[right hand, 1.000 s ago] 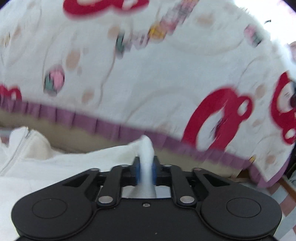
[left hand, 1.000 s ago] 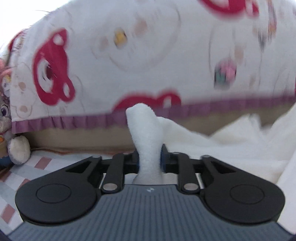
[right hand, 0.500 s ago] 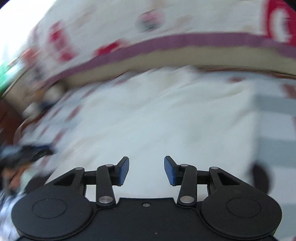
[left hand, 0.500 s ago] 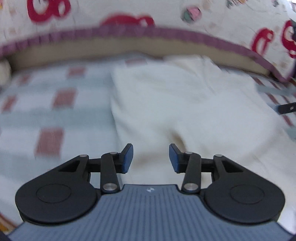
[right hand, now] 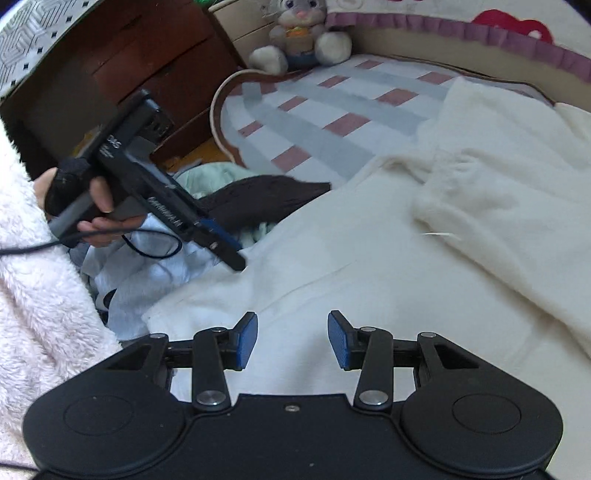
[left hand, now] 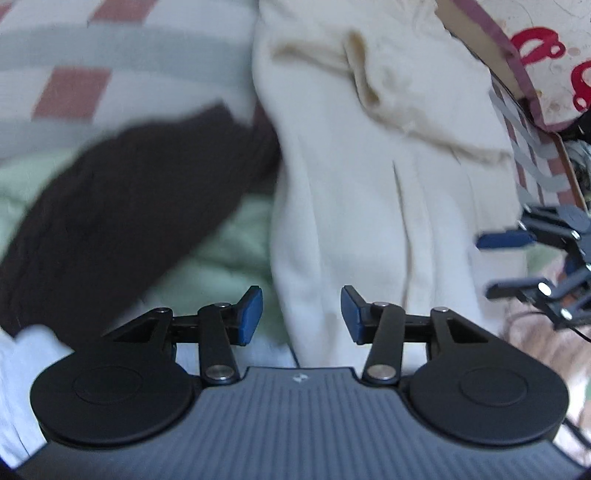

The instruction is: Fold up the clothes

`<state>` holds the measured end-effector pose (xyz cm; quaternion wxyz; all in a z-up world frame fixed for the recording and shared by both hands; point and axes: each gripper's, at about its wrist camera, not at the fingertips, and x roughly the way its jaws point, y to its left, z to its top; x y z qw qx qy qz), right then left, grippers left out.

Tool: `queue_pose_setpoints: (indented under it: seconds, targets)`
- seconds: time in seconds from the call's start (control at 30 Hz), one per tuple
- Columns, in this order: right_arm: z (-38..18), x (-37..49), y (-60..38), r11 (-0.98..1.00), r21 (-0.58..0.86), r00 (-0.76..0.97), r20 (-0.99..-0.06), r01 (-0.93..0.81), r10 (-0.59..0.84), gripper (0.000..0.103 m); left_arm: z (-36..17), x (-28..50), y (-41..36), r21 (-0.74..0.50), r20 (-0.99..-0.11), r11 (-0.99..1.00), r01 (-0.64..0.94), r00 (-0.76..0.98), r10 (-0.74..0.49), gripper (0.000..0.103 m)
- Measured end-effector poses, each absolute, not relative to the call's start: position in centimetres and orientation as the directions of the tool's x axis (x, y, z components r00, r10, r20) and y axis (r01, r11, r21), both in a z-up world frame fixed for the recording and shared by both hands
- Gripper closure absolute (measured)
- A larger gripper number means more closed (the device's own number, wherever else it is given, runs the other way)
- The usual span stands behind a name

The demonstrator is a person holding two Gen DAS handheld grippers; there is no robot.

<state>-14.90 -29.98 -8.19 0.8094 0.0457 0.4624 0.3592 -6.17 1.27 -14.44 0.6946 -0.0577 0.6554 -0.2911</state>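
Note:
A cream fleece garment (left hand: 373,177) lies spread on the checked bed sheet (left hand: 66,55), partly folded over itself. It also shows in the right wrist view (right hand: 388,258). My left gripper (left hand: 301,314) is open and empty, just above the garment's near left edge. My right gripper (right hand: 291,338) is open and empty over the garment's near edge. The left gripper also shows in the right wrist view (right hand: 225,251), its tips at the garment's left edge. The right gripper shows at the right of the left wrist view (left hand: 517,262).
A dark brown garment (left hand: 122,199) lies over pale green cloth (left hand: 229,258) left of the cream one. A plush rabbit (right hand: 299,33) sits at the bed's far corner beside a wooden cabinet (right hand: 122,74). A printed quilt (left hand: 546,55) lines the far side.
Both grippers have let go of the cream garment and opened. The garment now lies flat on the bed. Both grippers have dropped and pulled back to its near edge.

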Motion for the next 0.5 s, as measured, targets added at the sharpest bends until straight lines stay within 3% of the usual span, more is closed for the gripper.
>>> queue_pose_setpoints:
  seconds: [0.13,0.2,0.3,0.37,0.5]
  targets:
    - [-8.1,-15.4,-29.0,0.728,0.389,0.298,-0.726,-0.565,0.619,0.056,-14.8,-7.1,2.1,-0.465,-0.875,0.829,0.309,-0.018,-0.484,0.051]
    - [-8.1,-15.5,-28.7,0.725,0.387,0.293,-0.729,-0.569,0.619,0.056,-15.0,-7.4,2.3,-0.474,-0.865,0.826,0.306,0.016,-0.502,0.053]
    - [-8.6,-15.7,-28.5,0.736,0.385,0.294,-0.737,-0.557,0.608,0.056,-14.7,-8.0,2.1,-0.545,-0.809,0.767,0.338,0.028,-0.587,0.069]
    - [-9.0,-15.5,-28.5,0.737,0.393,0.288,-0.739,-0.549,0.609,0.056,-14.0,-8.5,1.4,-0.539,-0.791,0.726,0.428,0.040,-0.610,0.087]
    - [-9.0,-16.1,-27.8,0.722,0.400,0.273,-0.735,-0.565,0.621,0.056,-13.1,-8.8,0.2,-0.545,-0.758,0.668,0.506,0.043,-0.651,0.096]
